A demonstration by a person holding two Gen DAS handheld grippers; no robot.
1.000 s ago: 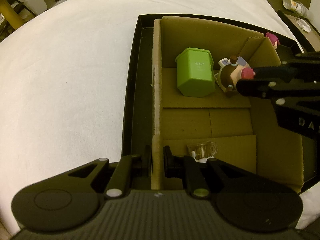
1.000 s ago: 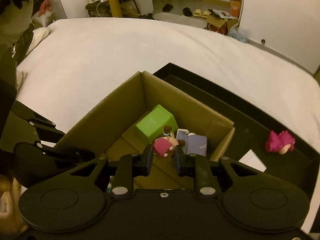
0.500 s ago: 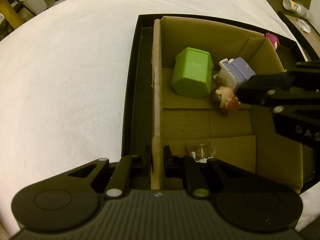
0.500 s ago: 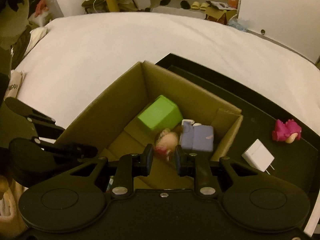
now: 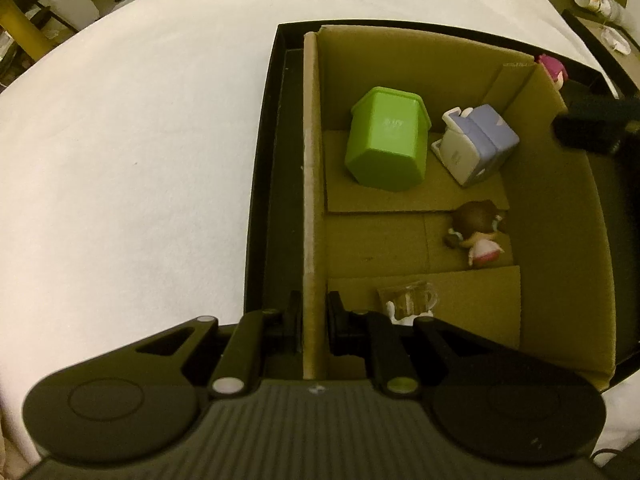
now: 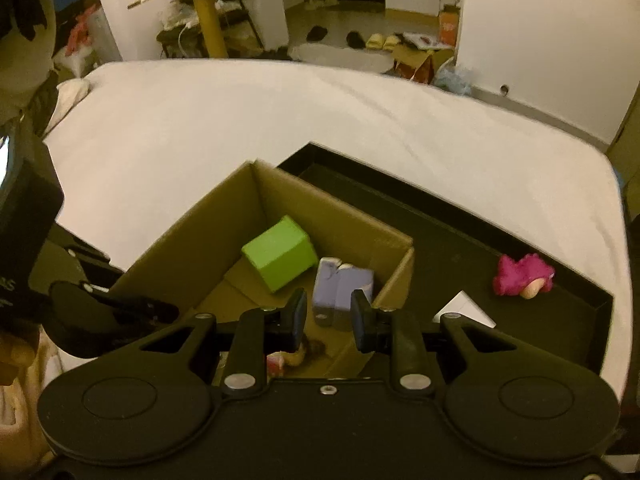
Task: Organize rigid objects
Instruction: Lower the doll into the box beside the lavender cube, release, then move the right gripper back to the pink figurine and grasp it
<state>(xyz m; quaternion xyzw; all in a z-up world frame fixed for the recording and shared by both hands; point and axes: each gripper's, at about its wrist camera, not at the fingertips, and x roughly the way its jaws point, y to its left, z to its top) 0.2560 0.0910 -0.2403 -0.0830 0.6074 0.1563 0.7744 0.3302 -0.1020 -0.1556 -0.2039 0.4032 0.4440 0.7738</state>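
A cardboard box (image 5: 560,240) (image 6: 224,216) stands in a black tray (image 5: 272,160) (image 6: 460,232) on a white bed. In the box lie a green bin (image 5: 386,144) (image 6: 280,254), a purple and white toy (image 5: 476,144) (image 6: 340,286), a brown-haired doll figure (image 5: 478,232) (image 6: 288,356) and a clear glass cup (image 5: 408,300). My left gripper (image 5: 313,316) is shut on the box's left wall. My right gripper (image 6: 326,316) is open and empty above the box's near right corner.
A pink-haired figure (image 6: 520,276) (image 5: 554,70) and a white charger (image 6: 464,310) lie in the tray to the right of the box. Room furniture and shoes are beyond the bed's far edge (image 6: 360,68).
My right gripper has opened and let go of the doll, which now lies on the box floor. The gripper has lifted and drawn back to the right. The left gripper has not moved.
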